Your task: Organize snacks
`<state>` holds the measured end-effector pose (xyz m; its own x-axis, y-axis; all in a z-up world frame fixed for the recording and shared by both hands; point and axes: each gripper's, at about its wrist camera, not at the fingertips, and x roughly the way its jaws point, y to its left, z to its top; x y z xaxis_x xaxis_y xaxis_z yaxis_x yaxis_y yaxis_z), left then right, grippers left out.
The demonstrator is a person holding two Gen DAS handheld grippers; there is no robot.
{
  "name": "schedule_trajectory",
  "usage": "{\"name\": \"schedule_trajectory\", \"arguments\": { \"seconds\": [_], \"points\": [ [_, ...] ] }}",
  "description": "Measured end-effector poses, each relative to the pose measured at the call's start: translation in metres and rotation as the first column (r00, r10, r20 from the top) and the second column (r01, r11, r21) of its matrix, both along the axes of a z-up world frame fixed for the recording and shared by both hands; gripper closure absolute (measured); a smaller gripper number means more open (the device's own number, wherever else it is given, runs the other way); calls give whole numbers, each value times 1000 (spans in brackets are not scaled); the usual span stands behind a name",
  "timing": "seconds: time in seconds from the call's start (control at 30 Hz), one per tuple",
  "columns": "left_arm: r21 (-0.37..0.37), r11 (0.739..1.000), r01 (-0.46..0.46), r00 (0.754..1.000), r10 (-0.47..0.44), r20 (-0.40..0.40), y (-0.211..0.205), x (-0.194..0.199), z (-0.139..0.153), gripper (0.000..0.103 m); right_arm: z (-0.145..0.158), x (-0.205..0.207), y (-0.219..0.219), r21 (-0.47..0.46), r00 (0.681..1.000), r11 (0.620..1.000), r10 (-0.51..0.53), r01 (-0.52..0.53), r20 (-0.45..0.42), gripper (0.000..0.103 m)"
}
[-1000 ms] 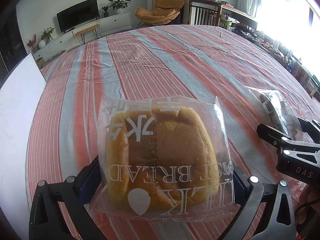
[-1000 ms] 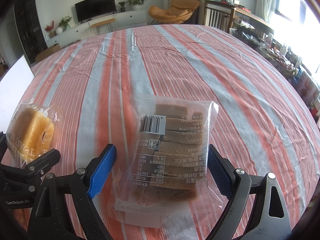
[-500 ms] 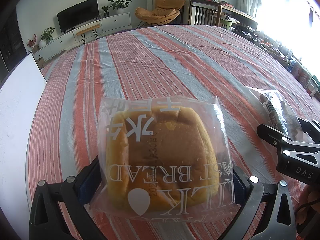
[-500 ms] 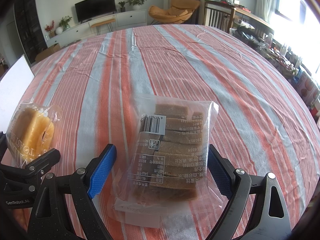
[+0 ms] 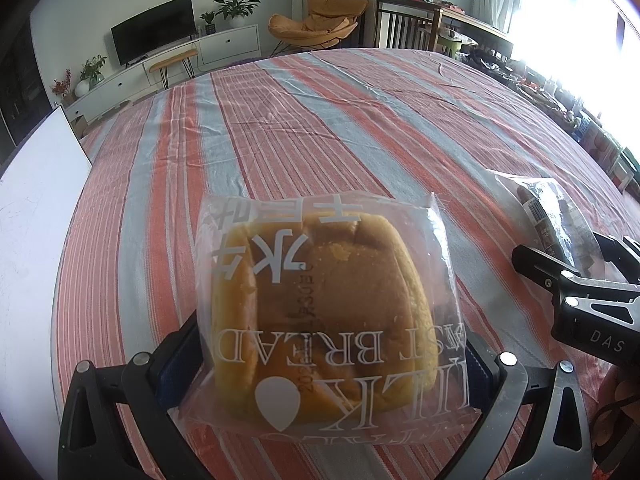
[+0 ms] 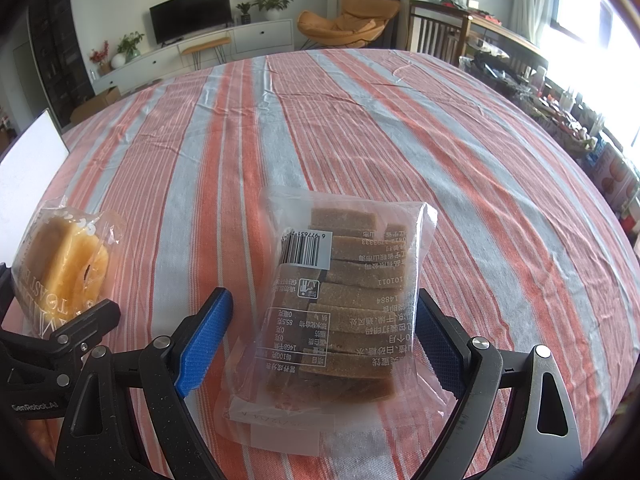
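My left gripper (image 5: 324,364) is shut on a clear bag of yellow milk toast bread (image 5: 320,300), held just above the striped tablecloth (image 5: 280,128). The same bag shows at the left of the right wrist view (image 6: 64,268). A clear bag of brown cake slices (image 6: 344,292) lies on the cloth between the fingers of my right gripper (image 6: 320,332). The blue left pad (image 6: 204,332) stands apart from the bag; the right pad (image 6: 436,340) is close to its edge. The brown bag also shows at the right of the left wrist view (image 5: 556,216).
A white board (image 5: 32,208) lies along the table's left edge. A TV unit (image 6: 192,48), orange armchair (image 6: 344,24) and wooden chairs (image 6: 436,32) stand beyond the far edge. Cluttered goods (image 6: 600,152) sit by the window on the right.
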<state>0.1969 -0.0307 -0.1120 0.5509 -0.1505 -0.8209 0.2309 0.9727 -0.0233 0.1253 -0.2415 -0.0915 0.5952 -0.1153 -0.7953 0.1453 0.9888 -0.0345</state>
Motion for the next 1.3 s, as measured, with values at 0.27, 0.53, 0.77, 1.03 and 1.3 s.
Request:
{"name": "schedule_trajectory", "arguments": {
  "seconds": [0.27, 0.53, 0.77, 1.03, 1.3],
  "points": [
    [3, 1000, 1, 1000, -1, -4, 0, 2, 1, 0, 0, 0, 0, 0, 1000, 1000, 0, 0, 0, 11],
    [10, 1000, 7, 1000, -6, -29, -2, 6, 1, 0, 0, 0, 1, 0, 1000, 1000, 1, -1, -1, 11],
    [29, 1000, -5, 999, 7, -48, -4, 3, 6, 17, 3, -2, 1, 13, 1000, 1000, 3, -3, -22, 36],
    [-9, 997, 74, 996, -73, 41, 6, -56, 58, 27, 13, -45, -67, 535, 994, 842, -109, 76, 29, 53],
    [-219, 976, 14, 992, 14, 124, 104, -141, 163, 26, 82, -103, -47, 783, 984, 617, -79, -76, 158, 53]
  ]
}}
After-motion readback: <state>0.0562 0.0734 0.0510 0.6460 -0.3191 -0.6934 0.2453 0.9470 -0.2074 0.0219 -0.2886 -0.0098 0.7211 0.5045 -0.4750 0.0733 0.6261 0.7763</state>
